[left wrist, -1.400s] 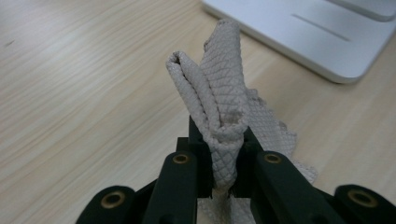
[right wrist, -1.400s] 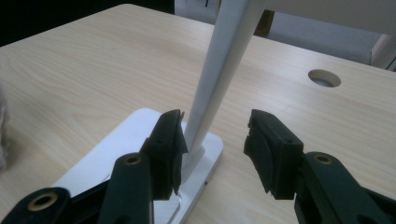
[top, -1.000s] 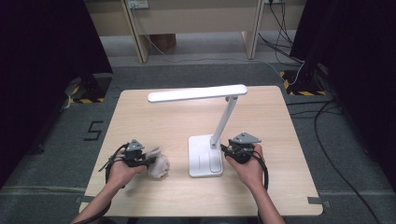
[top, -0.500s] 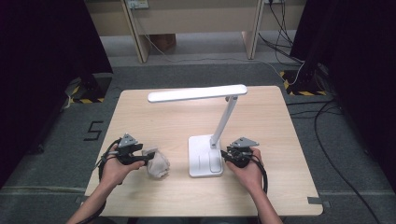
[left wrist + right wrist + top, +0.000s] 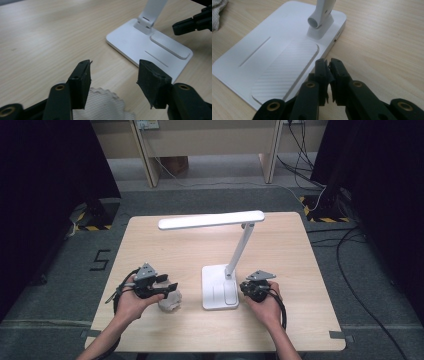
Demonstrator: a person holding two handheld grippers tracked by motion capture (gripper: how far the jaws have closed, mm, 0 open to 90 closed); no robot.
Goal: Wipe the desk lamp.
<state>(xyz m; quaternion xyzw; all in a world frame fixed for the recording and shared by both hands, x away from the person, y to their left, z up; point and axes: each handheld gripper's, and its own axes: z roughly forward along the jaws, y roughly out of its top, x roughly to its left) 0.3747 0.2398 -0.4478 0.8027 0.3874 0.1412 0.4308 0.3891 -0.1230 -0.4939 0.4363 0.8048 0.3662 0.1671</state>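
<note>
1. The bench [image 5: 210, 245] is a pale wood-grain top with rounded corners, standing on a grey carpeted floor [image 5: 210, 200].
2. A number "5" [image 5: 100, 260] is marked on the floor just left of the bench.
3. Yellow-and-black hazard tape [image 5: 87, 226] lies on the floor off the far left corner, and another strip [image 5: 327, 215] off the far right corner.
4. Black cables [image 5: 350, 265] trail across the floor to the right of the bench.
5. Pale wooden furniture legs [image 5: 147, 155] stand behind the bench, with a brown cardboard box [image 5: 175, 165] between them.
6. Dark curtains [image 5: 45, 180] hang at both sides.
</note>
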